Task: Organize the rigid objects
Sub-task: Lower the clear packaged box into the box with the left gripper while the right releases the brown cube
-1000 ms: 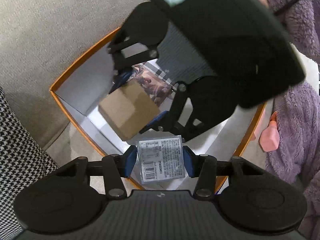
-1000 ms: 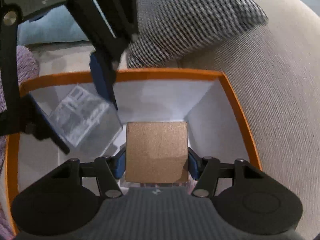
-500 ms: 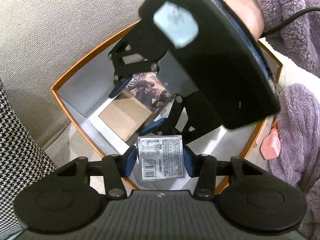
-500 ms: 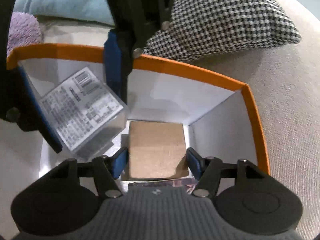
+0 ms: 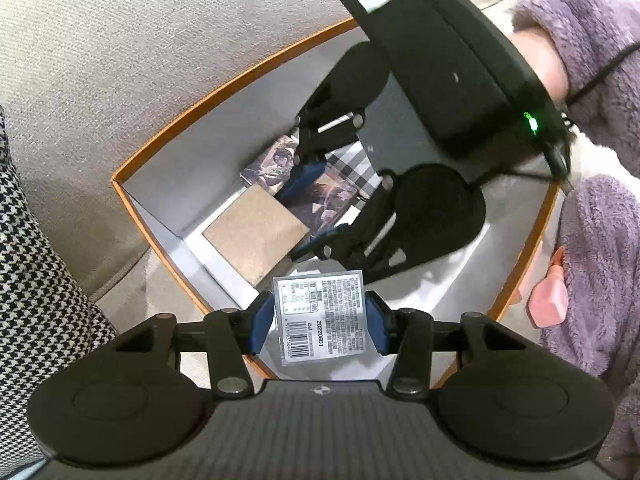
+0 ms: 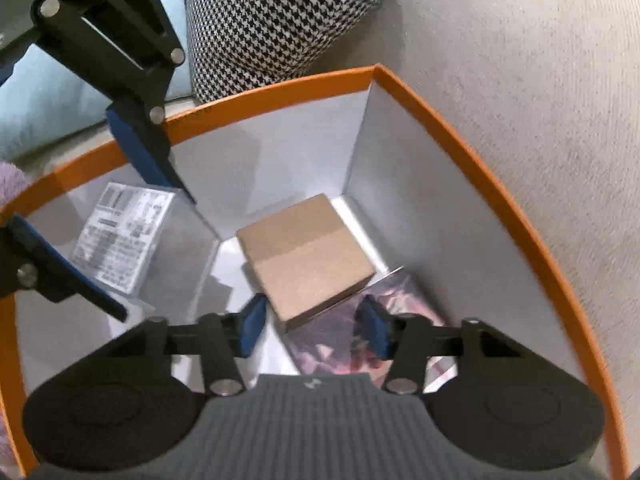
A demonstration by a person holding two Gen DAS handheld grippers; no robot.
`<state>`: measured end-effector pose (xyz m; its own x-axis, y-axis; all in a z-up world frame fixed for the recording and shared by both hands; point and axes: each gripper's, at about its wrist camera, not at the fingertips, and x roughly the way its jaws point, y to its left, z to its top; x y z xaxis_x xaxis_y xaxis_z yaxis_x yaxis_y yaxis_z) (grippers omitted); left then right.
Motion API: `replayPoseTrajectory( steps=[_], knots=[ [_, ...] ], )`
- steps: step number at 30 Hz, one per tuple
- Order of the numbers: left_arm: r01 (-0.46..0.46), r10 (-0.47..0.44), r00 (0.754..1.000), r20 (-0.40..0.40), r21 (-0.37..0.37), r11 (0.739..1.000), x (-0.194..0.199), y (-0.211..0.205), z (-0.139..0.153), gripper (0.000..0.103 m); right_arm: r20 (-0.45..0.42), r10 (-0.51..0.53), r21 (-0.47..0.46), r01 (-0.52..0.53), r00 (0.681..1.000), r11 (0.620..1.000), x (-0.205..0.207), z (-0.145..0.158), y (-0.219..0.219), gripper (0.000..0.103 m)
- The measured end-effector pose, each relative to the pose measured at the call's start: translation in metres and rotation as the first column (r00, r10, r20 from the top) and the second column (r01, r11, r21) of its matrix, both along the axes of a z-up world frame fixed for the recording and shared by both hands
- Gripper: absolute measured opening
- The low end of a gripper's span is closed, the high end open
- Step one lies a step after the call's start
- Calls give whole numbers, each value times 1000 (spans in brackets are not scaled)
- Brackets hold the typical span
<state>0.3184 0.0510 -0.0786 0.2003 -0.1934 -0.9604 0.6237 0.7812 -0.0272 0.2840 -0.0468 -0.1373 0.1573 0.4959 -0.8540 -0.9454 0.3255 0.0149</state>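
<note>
R gripper (image 6: 312, 330) let go; brown box (image 6: 306, 254) just ahead, in orange bin (image 6: 460, 136).

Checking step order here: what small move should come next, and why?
Probably lower the left gripper, shut on the clear labelled case, toward bare floor of the orange box beside the cardboard box, which already sits there, free of the open right gripper.

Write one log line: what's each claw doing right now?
left gripper: shut on clear labelled box | right gripper: open, beside brown box | brown box: resting inside orange bin
</note>
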Motion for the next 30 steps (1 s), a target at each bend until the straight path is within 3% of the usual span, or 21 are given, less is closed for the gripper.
replayPoseTrajectory(
  steps=[6,11,17,25,28,30],
  knots=[
    [-3,2,999,36,12,1000,4,-1,1,55,52,-22,1,22,998,1000,-13,2,-1,38],
    [33,-34,999,43,16,999,6,-3,4,55,81,-72,35,69,994,997,-17,6,-20,23],
    [77,-80,995,55,53,996,0,-8,6,55,-110,-154,107,166,982,980,4,4,-30,23],
    [100,-106,992,71,93,991,-2,-24,-2,54,-106,-219,83,228,970,970,3,-2,-26,20],
    [119,-129,988,84,117,986,-4,-27,-8,54,-136,-241,99,255,961,962,3,6,-39,20],
    [141,-152,984,92,123,982,-2,-29,-12,54,-104,-252,102,263,962,959,-2,15,-48,21]
  ],
)
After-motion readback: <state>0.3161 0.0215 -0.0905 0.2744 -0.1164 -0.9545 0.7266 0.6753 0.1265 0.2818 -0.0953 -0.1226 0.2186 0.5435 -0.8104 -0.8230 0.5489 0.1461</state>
